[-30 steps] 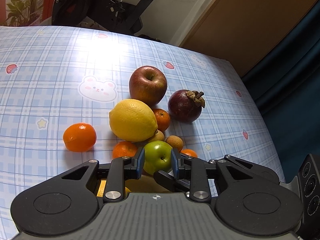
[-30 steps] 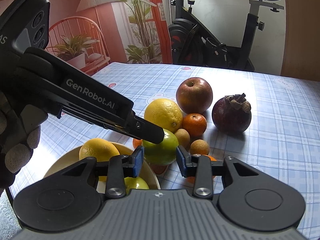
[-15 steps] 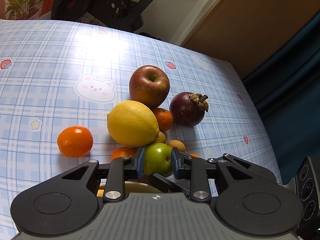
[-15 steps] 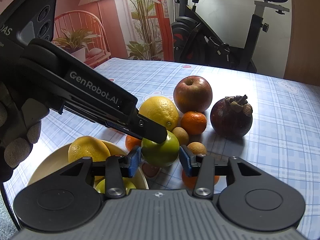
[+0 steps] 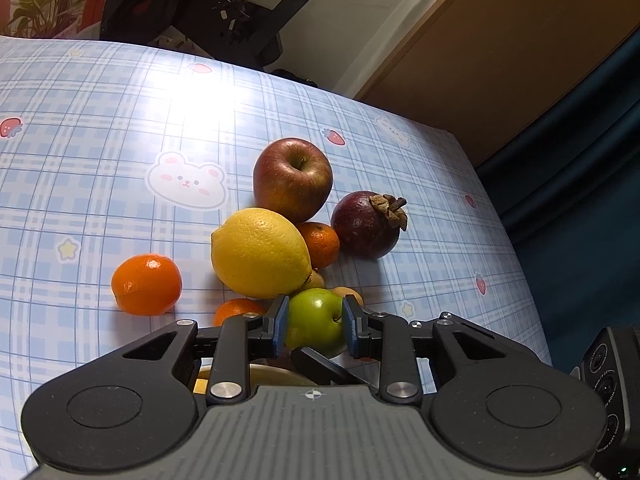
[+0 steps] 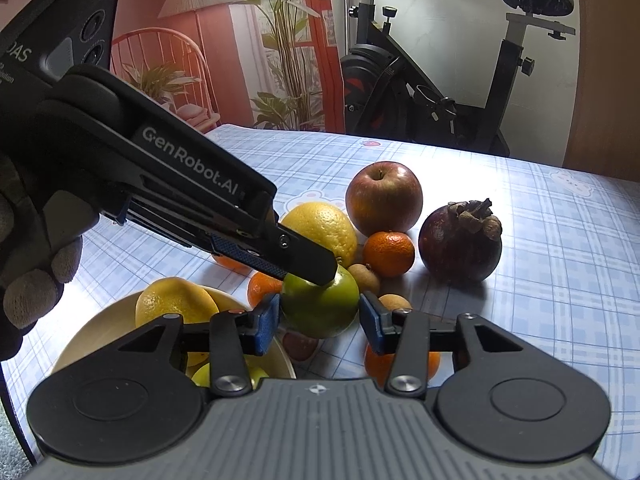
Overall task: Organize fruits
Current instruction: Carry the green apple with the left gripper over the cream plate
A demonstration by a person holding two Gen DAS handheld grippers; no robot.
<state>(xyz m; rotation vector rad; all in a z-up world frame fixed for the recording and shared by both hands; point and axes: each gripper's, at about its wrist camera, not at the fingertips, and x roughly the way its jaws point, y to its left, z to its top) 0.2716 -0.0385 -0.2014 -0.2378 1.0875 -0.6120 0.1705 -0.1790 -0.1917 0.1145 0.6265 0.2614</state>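
Observation:
My left gripper [image 5: 313, 325] is shut on a green apple [image 5: 318, 322], held above the rim of a cream bowl [image 6: 96, 332]. In the right wrist view the same apple [image 6: 320, 306] sits between the pads of my right gripper [image 6: 318, 320], which stands open around it with small gaps each side. The left gripper's fingers [image 6: 280, 256] cross in from the left. The bowl holds a yellow citrus [image 6: 174, 302] and a green fruit [image 6: 204, 374].
On the blue checked tablecloth [image 5: 120, 120] lie a lemon [image 5: 260, 252], a red apple [image 5: 293, 178], a mangosteen [image 5: 366, 224], several mandarins [image 5: 146, 284] and small brown longans [image 6: 365, 278]. The table edge [image 5: 520, 240] runs along the right. An exercise bike [image 6: 440, 92] stands behind.
The left gripper has carried the green apple a little up and back from the pile. The right gripper has closed in around the apple, jaws still open.

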